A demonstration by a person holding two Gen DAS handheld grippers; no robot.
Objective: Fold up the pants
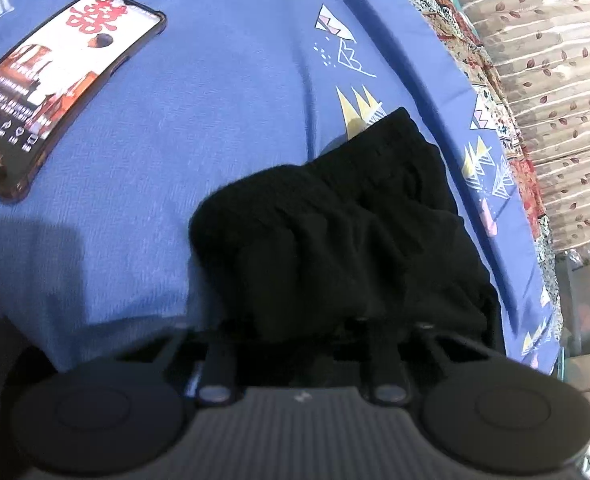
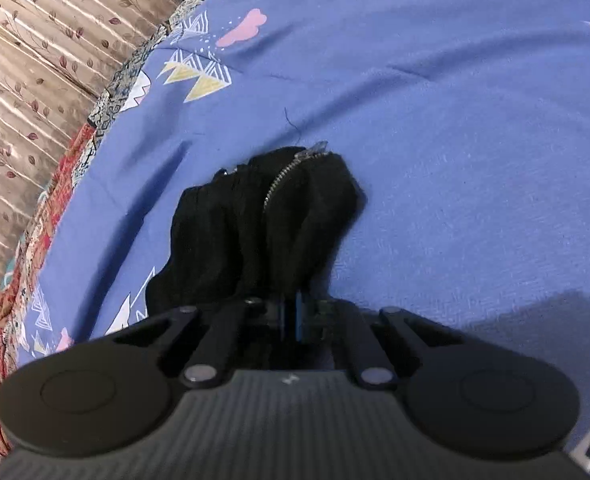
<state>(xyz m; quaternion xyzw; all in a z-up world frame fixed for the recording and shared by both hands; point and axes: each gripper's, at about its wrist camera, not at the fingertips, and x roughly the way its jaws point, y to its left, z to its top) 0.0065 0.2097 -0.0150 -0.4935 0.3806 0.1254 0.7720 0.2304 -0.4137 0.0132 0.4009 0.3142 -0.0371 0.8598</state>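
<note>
While both grippers point down at the bed, the black pants (image 1: 335, 232) lie bunched up on the blue bedsheet (image 1: 199, 128), close to the edge of the bed. From the left wrist view, the left gripper (image 1: 307, 332) has its jaws pulled almost all the way together, and black cloth fills the small gap between them, so it is pinching a piece of the pants. The cloth there looks gathered and wrinkly, like a stretchy waistband, and it spreads out in front of the gripper toward the side of the sheet that has little triangle pictures on it. A phone (image 1: 55, 92) with its screen lit up lies flat on the sheet, well apart from the pants, up in the far left of that view. From the right wrist view, the right gripper (image 2: 295, 316) also has its jaws squeezed nearly shut, and a bunch of the black pants (image 2: 255, 232) sticks out from between them. A silver zipper (image 2: 291, 176) runs along that bunch and ends at its far tip, which rests on the blue bedsheet (image 2: 455, 160). Beside the sheet, a patterned red blanket (image 2: 55, 184) peeks out along the edge of the bed, and past it is a tan cover with small leaf shapes (image 2: 35, 60).
</note>
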